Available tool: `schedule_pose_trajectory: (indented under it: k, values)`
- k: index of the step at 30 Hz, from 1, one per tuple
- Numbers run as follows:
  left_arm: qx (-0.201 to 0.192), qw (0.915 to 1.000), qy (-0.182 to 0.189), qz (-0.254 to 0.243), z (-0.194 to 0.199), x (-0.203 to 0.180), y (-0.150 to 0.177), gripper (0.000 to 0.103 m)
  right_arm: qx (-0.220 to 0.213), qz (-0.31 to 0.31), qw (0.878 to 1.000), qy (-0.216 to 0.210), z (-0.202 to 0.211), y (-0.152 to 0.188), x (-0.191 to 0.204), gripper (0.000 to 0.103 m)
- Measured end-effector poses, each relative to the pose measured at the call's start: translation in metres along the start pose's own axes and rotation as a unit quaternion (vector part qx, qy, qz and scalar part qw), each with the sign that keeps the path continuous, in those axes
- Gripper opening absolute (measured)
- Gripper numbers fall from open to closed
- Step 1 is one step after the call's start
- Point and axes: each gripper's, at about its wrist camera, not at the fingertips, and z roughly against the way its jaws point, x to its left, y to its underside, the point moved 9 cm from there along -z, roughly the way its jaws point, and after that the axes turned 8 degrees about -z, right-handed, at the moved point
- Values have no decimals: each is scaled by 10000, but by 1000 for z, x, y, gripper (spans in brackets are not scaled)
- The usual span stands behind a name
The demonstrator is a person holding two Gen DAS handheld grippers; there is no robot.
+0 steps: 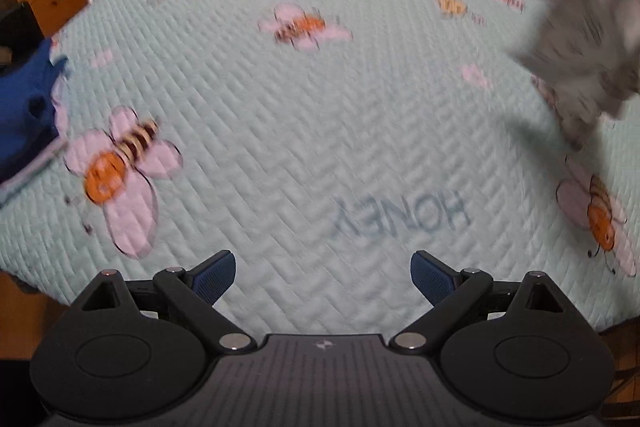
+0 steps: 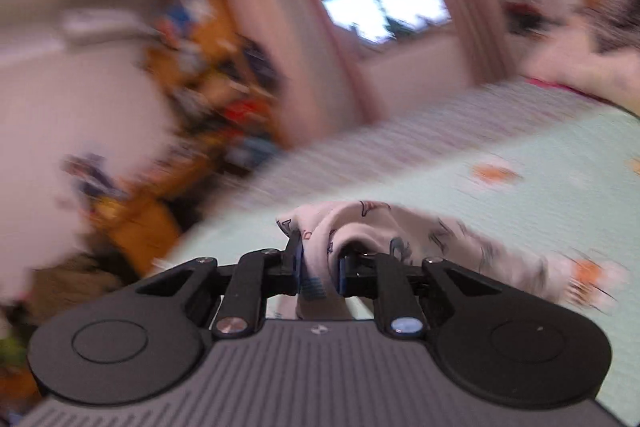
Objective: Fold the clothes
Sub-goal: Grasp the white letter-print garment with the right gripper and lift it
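Right gripper (image 2: 320, 273): fingers clamped on a bunched fold of a pale printed garment (image 2: 400, 231), cloth pinched tight between the pads. The rest of the cloth trailed off to the right over the bed; heavy blur in this view.

Left gripper (image 1: 323, 279): fingers wide apart, nothing between them, poised above the near edge of the mint quilt (image 1: 320, 131) with its bee print. In the left wrist view the same garment (image 1: 588, 27) hung in the air at upper right, blurred, its lower end near or brushing the quilt; contact could not be settled.

Farther off at the left edge lay a blue garment (image 1: 28, 119), apparently flat on the quilt. Whether it was folded could not be read.

Judgement: the pale piece seemed mid-handling, carried by one grip only. To do this well, the free fingers would want a second corner or hem, so the cloth could be spread taut and laid flat on open quilt before any crease.
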Motion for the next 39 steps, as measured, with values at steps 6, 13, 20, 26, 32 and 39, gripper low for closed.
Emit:
schedule_pose_trajectory:
  k: [6,13,20,26,32,39]
  values:
    - [-724,9972,-149,59,31,40,-18,96,672,1078,9894,-701,-54,-15,119,22]
    - [-750,9934,-703,500,27,98,-18,98,1807,1669,9689,257,-151,79,113,26]
    - [-655,9885,-1362,-79,10,104,-14,98,648,1306,9886,387,-133,86,71,26]
    - [-498,9880,-1344,-572,-10,88,-9,98,2063,130,9706,1235,-137,140,-12,37]
    - [-711,9768,-1367,-1486,-29,38,-25,98,1412,-1035,9822,683,-81,122,-56,40]
    - [-1099,9403,-1420,-2890,-54,-32,-59,94,1737,345,9776,1140,-56,154,-56,41]
